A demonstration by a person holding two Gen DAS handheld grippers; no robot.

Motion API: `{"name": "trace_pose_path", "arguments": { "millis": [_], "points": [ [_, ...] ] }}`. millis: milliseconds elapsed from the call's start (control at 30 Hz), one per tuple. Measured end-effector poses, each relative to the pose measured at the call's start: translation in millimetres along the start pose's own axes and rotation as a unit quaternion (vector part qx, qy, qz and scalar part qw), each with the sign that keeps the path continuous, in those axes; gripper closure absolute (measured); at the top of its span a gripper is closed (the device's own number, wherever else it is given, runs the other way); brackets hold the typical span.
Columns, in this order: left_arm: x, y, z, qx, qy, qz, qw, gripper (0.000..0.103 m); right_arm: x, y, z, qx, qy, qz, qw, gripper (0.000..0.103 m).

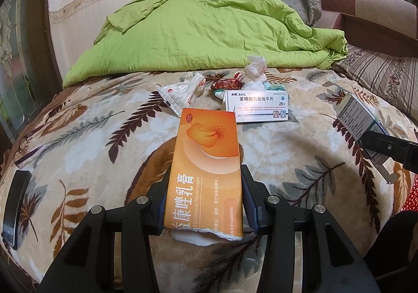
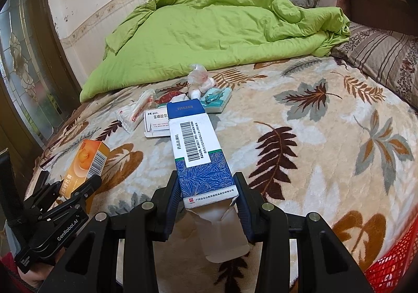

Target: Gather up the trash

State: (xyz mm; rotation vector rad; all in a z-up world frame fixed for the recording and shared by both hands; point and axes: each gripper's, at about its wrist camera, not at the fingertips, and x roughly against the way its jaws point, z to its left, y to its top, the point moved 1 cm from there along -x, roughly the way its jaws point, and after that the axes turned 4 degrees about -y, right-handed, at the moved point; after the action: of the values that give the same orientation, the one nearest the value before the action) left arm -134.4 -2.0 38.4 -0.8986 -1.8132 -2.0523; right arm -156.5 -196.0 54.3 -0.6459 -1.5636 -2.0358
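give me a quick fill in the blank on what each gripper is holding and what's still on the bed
1. The left gripper is shut on the ____ medicine box.
2. The right gripper is shut on the blue and white box, whose upper face bears a printed ____.
3. The white tablet box still lies on the leaf-patterned ____.
4. Behind the trash lies a crumpled ____ quilt.

Missing words: orange; barcode; blanket; green

Orange carton [image 1: 206, 175] and blue-white carton [image 2: 201, 157] aloft; wrappers [image 1: 183, 95], perhaps tissue, bedbound.

Orange box [image 1: 206, 172], blue-white box [image 2: 201, 151], leaf-patterned blanket [image 1: 91, 136], green quilt [image 1: 198, 31].
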Motion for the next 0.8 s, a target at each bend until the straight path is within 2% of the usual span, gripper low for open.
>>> {"name": "trace_pose_path", "arguments": {
  "millis": [800],
  "points": [
    [-4.3, -0.8, -0.9, -0.001, -0.002, 0.006, 1.0, 0.058, 1.2, 0.5, -0.2, -0.003, 0.005, 0.0, 1.0, 0.059]
  ]
}}
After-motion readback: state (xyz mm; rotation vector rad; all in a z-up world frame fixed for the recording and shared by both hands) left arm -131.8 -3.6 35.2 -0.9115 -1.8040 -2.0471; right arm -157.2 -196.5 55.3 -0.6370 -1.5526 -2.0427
